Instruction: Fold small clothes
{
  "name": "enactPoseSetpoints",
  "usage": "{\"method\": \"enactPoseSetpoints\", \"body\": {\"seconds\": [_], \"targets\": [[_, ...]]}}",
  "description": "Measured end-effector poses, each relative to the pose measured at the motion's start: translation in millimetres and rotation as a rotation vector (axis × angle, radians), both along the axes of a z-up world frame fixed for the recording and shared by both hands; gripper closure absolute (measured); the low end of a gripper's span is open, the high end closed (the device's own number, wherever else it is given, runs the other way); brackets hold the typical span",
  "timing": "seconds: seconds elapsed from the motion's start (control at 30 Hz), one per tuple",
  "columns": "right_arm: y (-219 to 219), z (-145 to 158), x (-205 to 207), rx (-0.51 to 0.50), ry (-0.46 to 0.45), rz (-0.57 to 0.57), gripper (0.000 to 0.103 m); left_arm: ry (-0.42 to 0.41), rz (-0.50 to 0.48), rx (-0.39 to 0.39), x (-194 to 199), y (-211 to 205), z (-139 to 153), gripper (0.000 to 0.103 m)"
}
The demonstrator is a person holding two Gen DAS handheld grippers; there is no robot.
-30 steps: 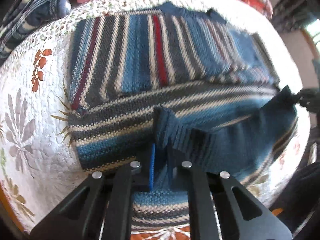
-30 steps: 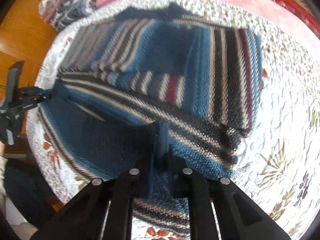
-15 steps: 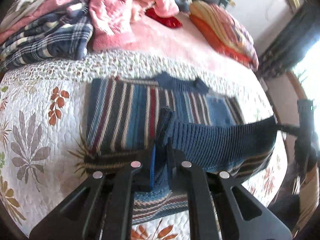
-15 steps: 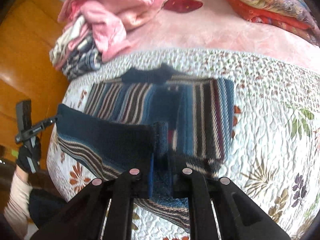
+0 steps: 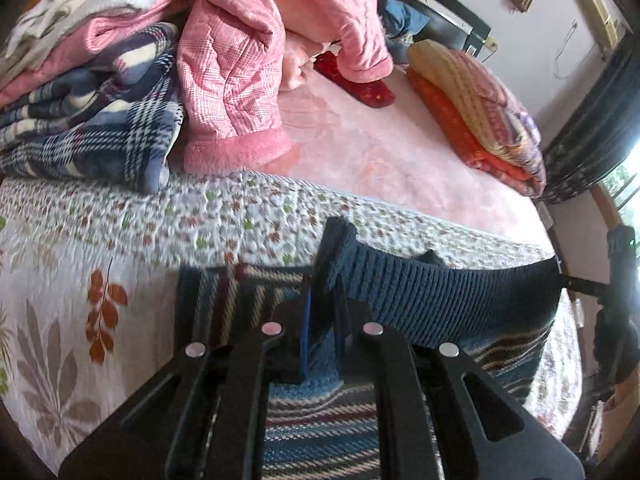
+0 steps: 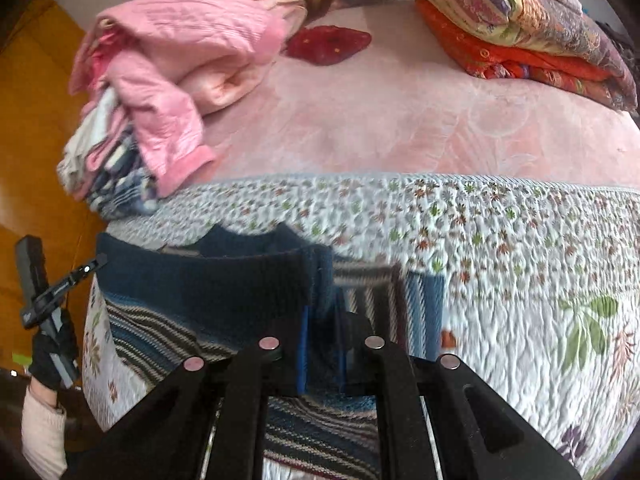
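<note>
While both hand-held grippers pinch its ribbed hem [image 5: 432,292], pink bedding [image 5: 380,160] lies open beyond.

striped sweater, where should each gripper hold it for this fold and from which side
Grip the ribbed navy hem band of the striped sweater at its two corners, as the left gripper and right gripper do now, coming from the near bed edge. The band is thick, straight and stretches taut between them.

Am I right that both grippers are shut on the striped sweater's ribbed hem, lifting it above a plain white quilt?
Not quite: the quilt is floral-printed, not plain, as the right wrist view shows. Both the left gripper and right gripper do hold the striped sweater.
</note>
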State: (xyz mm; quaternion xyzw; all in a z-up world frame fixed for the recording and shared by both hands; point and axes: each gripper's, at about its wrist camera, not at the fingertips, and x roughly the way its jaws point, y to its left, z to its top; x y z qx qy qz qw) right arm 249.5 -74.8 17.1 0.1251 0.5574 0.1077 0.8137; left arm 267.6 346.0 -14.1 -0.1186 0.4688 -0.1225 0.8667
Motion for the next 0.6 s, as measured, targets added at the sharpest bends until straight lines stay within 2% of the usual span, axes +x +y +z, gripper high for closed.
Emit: {"method": "enactPoseSetpoints", "body": {"seconds": [0.13,0.33,0.47,0.5,0.6], "targets": [[-1,-27,24,-0.014,0.041,-0.027,0.092,0.044,0.02,0.04,24,-2,-30,0.095],[-1,-65,41,-0.048,0.094,-0.048,0.092,0.089,0.04,0.097,41,-3,-70,0.094],[-1,-86,49,-0.078,0.129,-0.061,0.092,0.14,0.066,0.141,47,-2,-94,0.084],[0,-89,51,-0.085,0.134,-0.064,0.091,0.149,0.072,0.151,48,-1,-98,0.079],[2,-100,53,-0.138,0.152,-0.076,0.079,0.153,0.092,0.132,47,5,-105,0.077]]}}
